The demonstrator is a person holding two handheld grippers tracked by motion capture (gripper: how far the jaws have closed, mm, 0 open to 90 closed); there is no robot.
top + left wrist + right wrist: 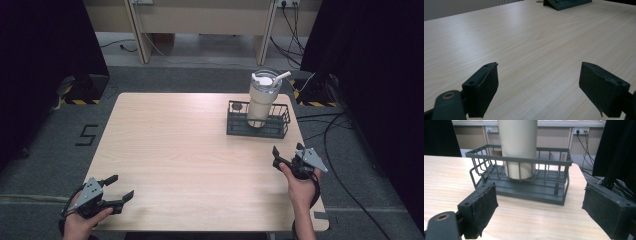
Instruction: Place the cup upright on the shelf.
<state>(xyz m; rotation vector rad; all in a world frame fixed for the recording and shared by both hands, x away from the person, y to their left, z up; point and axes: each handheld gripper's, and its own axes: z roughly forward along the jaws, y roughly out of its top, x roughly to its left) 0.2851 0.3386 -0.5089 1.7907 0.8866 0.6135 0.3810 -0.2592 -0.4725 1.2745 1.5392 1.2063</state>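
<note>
The tall cream-coloured tumbler (263, 100), fitted with a clear lid and a white straw, stands upright inside the dark grey wire basket (235, 127). The basket rests on the far right part of the light wood-grain table (190, 160). The tumbler occupies the right-of-centre portion of the basket, and a small dark round object (236, 106), too small to identify, lies in the basket's left end. In the right gripper view the tumbler's cream wall (518, 147) rises behind the front rail of the basket (524, 160), its base on the slatted floor.

The right gripper (287, 150) is held above the table's right edge, just nearer the person than the basket and apart from it. Its jaws point toward the basket. In the right gripper view the jaws (539, 210) stand wide apart with bare table between them; nothing is clamped, and the basket's near wall lies ahead of the pads (486, 205).

The left gripper (121, 187) sits at the near left corner of the table, well apart from the basket and tumbler. Its jaws are spread, as the left gripper view (539, 87) confirms: bare wood shows between the two black pads (487, 87), and the basket's corner (566, 3) appears far off at the top edge.

Black cables (345, 150) run across the grey floor to the right of the table.
</note>
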